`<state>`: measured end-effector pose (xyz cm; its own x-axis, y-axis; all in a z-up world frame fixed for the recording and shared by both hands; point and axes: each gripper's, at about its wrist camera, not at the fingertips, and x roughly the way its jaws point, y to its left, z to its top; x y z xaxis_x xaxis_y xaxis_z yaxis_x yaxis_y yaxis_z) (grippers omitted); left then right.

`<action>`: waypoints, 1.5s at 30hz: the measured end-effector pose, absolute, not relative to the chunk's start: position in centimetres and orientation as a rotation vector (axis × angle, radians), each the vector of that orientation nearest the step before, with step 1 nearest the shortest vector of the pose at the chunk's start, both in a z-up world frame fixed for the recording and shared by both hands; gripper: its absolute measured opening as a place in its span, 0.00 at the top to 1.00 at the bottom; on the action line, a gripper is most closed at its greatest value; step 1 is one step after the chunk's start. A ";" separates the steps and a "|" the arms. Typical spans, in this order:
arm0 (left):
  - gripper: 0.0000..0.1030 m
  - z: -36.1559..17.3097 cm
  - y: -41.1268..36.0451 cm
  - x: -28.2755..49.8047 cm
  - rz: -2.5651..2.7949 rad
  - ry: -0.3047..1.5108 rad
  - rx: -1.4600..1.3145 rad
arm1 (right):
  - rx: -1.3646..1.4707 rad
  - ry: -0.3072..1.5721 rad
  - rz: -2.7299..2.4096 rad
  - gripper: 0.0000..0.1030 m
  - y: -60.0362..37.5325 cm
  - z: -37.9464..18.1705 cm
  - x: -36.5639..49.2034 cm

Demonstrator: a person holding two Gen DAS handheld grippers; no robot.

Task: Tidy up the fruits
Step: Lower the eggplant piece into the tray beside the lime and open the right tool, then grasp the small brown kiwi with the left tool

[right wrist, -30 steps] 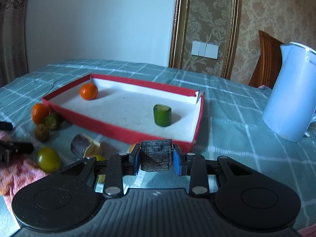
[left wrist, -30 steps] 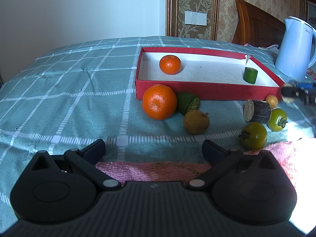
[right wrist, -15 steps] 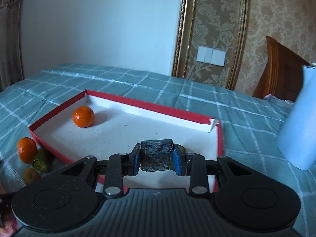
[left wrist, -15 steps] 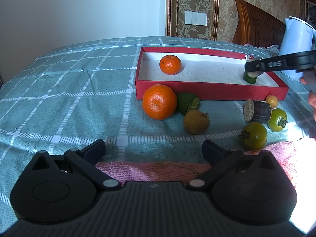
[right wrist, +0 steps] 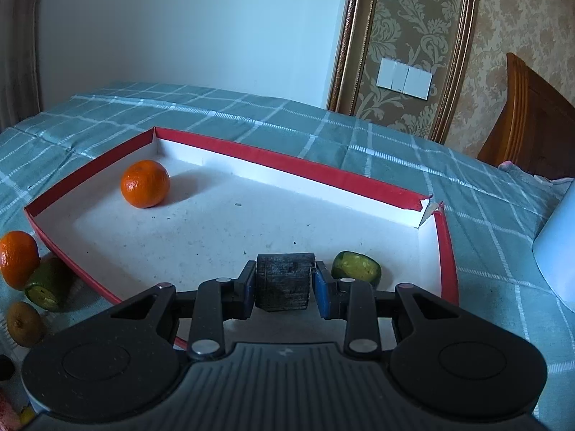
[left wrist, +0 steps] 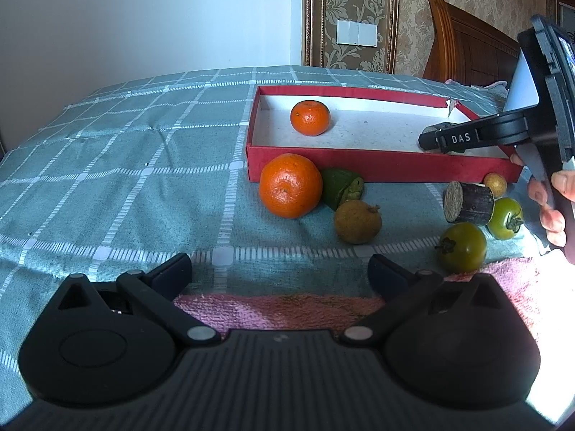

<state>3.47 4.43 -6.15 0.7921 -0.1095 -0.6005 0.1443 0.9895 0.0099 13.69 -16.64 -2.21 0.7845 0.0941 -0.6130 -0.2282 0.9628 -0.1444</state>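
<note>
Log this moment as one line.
right tongs: shut on dark chunk, over red tray | left tongs: open, empty | in tray: orange, green piece

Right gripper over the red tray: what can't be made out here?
- Left wrist view: the right gripper hides the held dark chunk and the green piece.
- Right wrist view: the chunk's underside is hidden, so its gap above the red tray is unclear.
- Kettle: cut off by the right edge.

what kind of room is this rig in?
Probably a home bedroom. A carved wooden headboard stands at the far edge, a checked green cloth covers the wide surface like a bedspread, and patterned wallpaper surrounds a wall switch panel.
</note>
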 end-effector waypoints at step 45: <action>0.31 -4.5 0.8 5.6 -0.126 0.643 0.026 | 0.201 0.619 0.033 0.19 -27.3 -3.1 2.4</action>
